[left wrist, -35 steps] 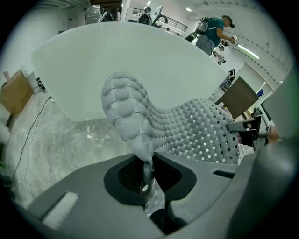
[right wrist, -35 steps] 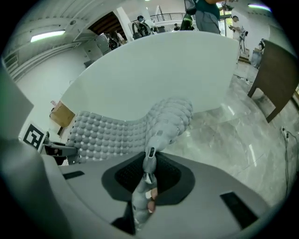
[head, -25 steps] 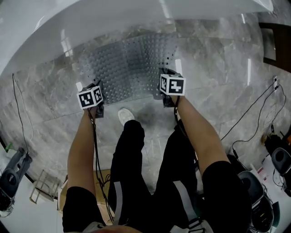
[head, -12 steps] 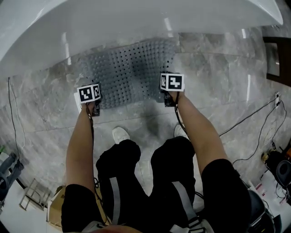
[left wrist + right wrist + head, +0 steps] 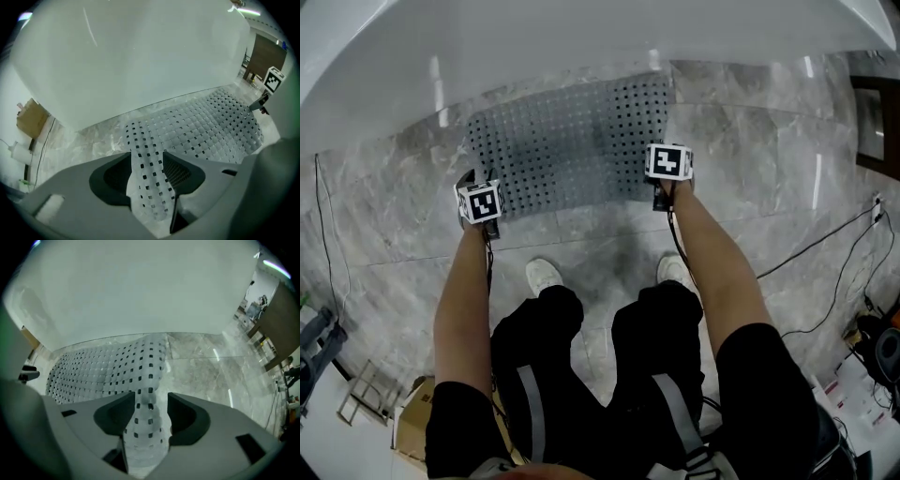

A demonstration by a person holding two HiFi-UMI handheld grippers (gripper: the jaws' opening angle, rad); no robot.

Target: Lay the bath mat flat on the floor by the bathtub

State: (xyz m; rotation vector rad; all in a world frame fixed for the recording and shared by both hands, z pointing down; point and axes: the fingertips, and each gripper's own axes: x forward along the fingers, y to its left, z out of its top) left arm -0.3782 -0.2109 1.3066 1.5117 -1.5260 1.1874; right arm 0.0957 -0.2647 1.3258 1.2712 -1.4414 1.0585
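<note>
Releasing: left gripper (image 5: 150,180) and right gripper (image 5: 150,418) jaws just opened wide, with the grey perforated rubber bath mat (image 5: 572,141) corners loose between them. Next, lift clear.

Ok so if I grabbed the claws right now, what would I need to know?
Left claw: its jaws have just been opening. The near left corner of the bath mat runs up between them, not pinched.
Right claw: the same, open, with the near right corner between its jaws.
Mat: spread on the floor beside the bathtub, with only the two near corners raised.
Done: the mat is down by the tub.
Left: draw both claws off the corners so they drop flat, then check for wrinkles.
</note>
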